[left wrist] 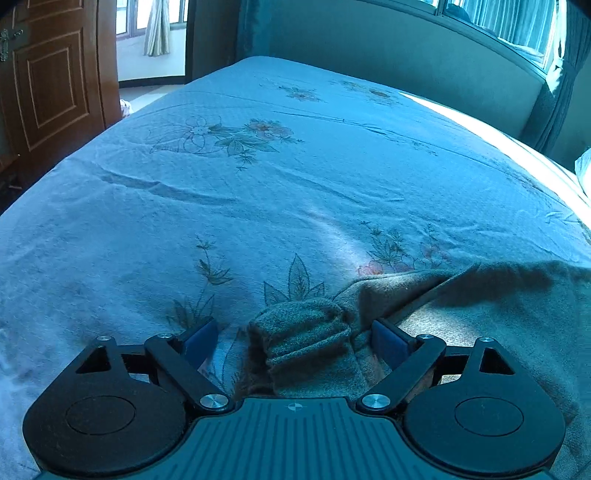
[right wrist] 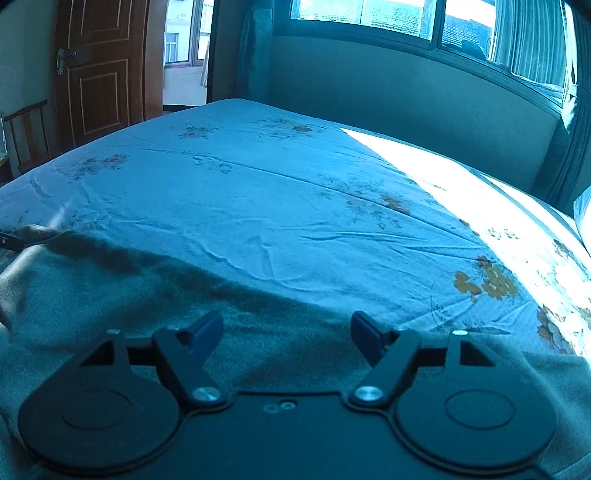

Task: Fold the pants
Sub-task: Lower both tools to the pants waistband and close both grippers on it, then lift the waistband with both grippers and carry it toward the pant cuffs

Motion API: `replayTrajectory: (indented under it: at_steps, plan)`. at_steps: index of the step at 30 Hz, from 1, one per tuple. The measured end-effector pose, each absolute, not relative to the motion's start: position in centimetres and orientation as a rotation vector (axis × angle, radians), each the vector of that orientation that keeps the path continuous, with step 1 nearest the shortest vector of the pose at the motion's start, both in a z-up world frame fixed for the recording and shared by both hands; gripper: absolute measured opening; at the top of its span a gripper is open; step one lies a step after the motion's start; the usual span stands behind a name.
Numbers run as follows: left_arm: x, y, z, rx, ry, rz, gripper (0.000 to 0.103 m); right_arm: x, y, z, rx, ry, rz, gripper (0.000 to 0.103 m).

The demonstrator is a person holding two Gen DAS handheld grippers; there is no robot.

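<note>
- My left gripper [left wrist: 295, 338] has its blue-padded fingers [left wrist: 201, 338] spread wide, and a bunched, ribbed end of the grey-brown fleece pants [left wrist: 480, 321] sits up between them, touching neither pad that I can see.
- From that bunch the pants run off to the right along the near edge of the bed, with a fold line slanting up and right from my right finger.
- My right gripper [right wrist: 288, 332] is also spread wide, hovering over the flat stretch of the same pants [right wrist: 110, 310]; whether its blue pads [right wrist: 207, 330] touch the cloth I cannot tell.
- The pants lie near and left in the right wrist view, on the light blue flowered bedsheet [right wrist: 258, 206].
- Sunlight falls on the sheet's right side.
- Far left stands a brown panelled wooden door [right wrist: 98, 74]; a wide window [right wrist: 406, 18] runs along the far wall.
</note>
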State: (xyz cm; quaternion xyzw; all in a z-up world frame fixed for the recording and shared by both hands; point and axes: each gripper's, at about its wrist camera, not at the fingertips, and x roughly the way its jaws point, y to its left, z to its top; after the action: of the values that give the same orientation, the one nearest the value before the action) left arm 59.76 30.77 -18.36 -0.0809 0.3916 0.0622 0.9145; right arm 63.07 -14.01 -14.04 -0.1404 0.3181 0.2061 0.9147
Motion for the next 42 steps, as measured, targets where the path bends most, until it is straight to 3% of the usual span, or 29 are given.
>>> replayTrajectory:
  at_steps: [4,12,14,16,18,20,28,36,39,40,41,42]
  plan:
    - [61.2,30.1,-18.9,-0.148,0.811,0.083,0.069,65.8,-13.3,-15.0,-0.342,0.699,0.478,0.062]
    - [61.7,29.7,-19.1,-0.075,0.842,0.015,0.055,69.1,-13.6,-17.1,-0.358,0.855,0.575,0.062]
    - [61.7,29.5,-19.1,-0.057,0.833,-0.005,0.044,69.0,-13.2,-17.1,-0.368,0.865,0.602,0.042]
    - [61.8,29.3,-19.1,-0.056,0.832,-0.014,0.038,68.6,-12.6,-16.8,-0.396,0.869,0.587,0.013]
    - [61.8,29.5,-18.8,-0.082,0.830,-0.020,0.031,68.2,-12.5,-16.3,-0.403,0.864,0.577,0.001]
    - [61.5,29.6,-18.3,-0.092,0.822,-0.026,0.026,67.8,-13.0,-15.3,-0.395,0.846,0.568,0.000]
    - [58.4,29.7,-12.9,-0.075,0.684,-0.091,0.025,62.9,-15.4,-9.3,-0.353,0.733,0.581,0.000]
    - [48.5,29.3,-7.7,0.052,0.451,-0.334,0.026,48.4,-19.2,-5.3,-0.460,0.612,0.634,0.000]
    - [44.5,29.0,-8.5,0.078,0.453,-0.331,0.037,42.8,-20.3,-6.5,-0.495,0.599,0.634,0.000]
    - [43.1,28.8,-9.1,0.085,0.455,-0.302,0.052,41.1,-20.4,-7.5,-0.524,0.601,0.619,0.000]
    - [41.8,28.7,-9.7,0.086,0.461,-0.269,0.066,39.7,-20.6,-8.5,-0.554,0.586,0.589,0.005]
    - [40.4,28.9,-10.3,0.057,0.477,-0.242,0.071,38.3,-21.0,-9.3,-0.553,0.568,0.563,0.018]
